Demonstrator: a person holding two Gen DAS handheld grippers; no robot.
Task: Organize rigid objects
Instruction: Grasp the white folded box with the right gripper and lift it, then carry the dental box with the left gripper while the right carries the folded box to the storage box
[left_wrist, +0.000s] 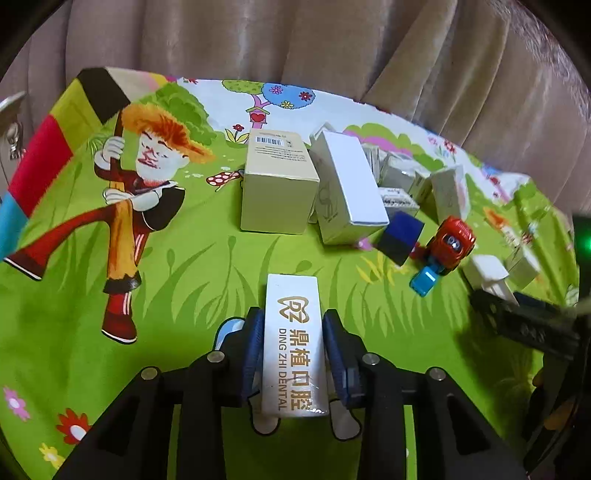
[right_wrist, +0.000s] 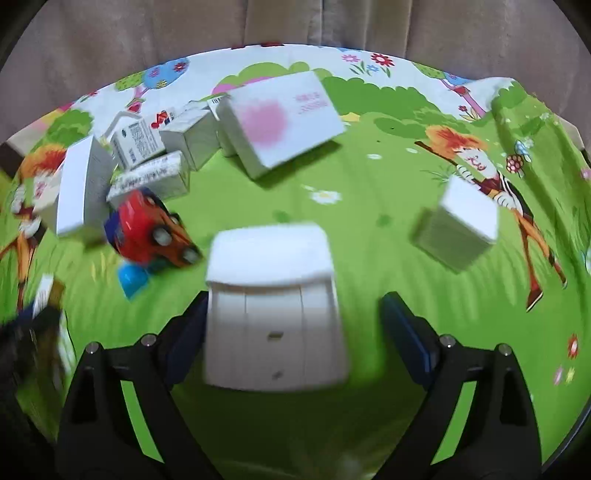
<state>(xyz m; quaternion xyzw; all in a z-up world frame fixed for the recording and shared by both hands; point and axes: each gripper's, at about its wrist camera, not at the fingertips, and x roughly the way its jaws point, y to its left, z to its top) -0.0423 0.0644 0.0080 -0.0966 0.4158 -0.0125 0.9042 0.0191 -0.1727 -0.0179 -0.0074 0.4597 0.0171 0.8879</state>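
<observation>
In the left wrist view, my left gripper (left_wrist: 293, 315) is shut on a narrow white box with gold "DING ZHI DENTAL" print (left_wrist: 291, 343). The box lies lengthwise between the blue pads, over the green cartoon tablecloth (left_wrist: 184, 277). In the right wrist view, my right gripper (right_wrist: 295, 299) stands wide open around a white ribbed block like a wall switch (right_wrist: 271, 254). Its left finger is close to the block and its right finger stands well clear. That view is blurred. The same white block (left_wrist: 485, 271) shows at the right edge of the left wrist view.
Ahead of the left gripper stand a beige carton (left_wrist: 277, 188), a tilted white box (left_wrist: 347, 184), a dark blue cube (left_wrist: 400, 236) and a red toy car (left_wrist: 448, 243). A pink-spotted box (right_wrist: 280, 125) and a small white box (right_wrist: 461, 225) lie beyond the right gripper. Curtains hang behind the table.
</observation>
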